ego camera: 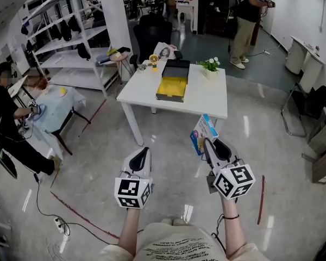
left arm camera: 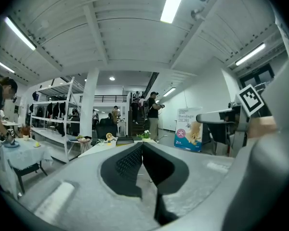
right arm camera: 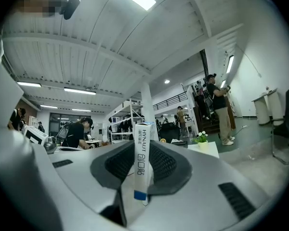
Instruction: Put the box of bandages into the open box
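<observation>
My right gripper [ego camera: 205, 141] is shut on the white and blue box of bandages [ego camera: 202, 134], held above the floor short of the white table [ego camera: 206, 99]. In the right gripper view the box of bandages [right arm camera: 141, 160] stands upright, pinched between the two jaws. The open box [ego camera: 172, 82], yellow inside with a dark lid, lies on the table. My left gripper [ego camera: 144, 151] is shut with nothing in it; its pads meet in the left gripper view, where the box of bandages [left arm camera: 188, 129] shows off to the right.
A potted plant [ego camera: 210, 65], a small yellow fan [ego camera: 154, 60] and a black office chair [ego camera: 152, 34] stand at the table's far side. White shelving [ego camera: 70, 31] and a small covered table [ego camera: 57, 105] with a seated person are at the left. A cable runs over the floor.
</observation>
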